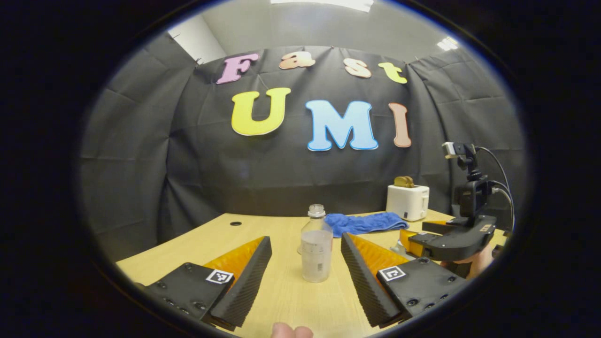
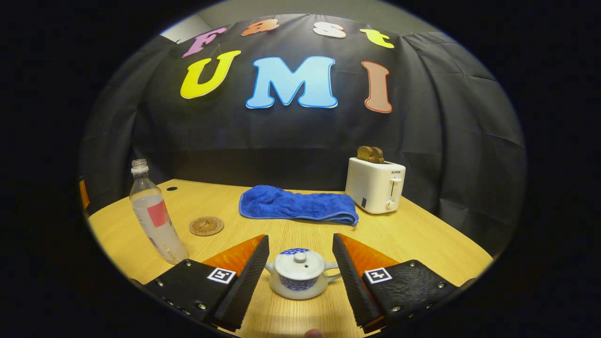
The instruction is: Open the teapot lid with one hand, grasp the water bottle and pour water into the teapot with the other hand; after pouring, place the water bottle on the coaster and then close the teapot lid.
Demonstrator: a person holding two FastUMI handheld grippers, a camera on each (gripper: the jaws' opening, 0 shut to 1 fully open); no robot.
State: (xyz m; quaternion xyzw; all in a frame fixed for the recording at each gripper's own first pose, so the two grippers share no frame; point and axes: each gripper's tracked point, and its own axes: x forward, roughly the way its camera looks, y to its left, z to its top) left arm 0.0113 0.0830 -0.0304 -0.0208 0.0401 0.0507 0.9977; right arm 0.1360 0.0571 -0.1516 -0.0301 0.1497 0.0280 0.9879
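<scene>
Water bottle point(image 1: 316, 244) stands upright and uncapped on the table point(image 1: 281, 300) in the left gripper view, between the spread fingers of the left gripper point(image 1: 305, 277), untouched; a hard or off-centre squeeze could tip it or spill water. In the right gripper view the teapot point(image 2: 299, 278), white with blue pattern, lid point(image 2: 299, 264) on, sits between the released right gripper point(image 2: 300, 277) fingers; the small knob could slip. The coaster point(image 2: 206, 226) lies near the bottle

The left hand-held gripper point(image 1: 306, 272) is wide open. The right hand-held gripper point(image 2: 300, 274) is wide open too. Both point forward.
</scene>
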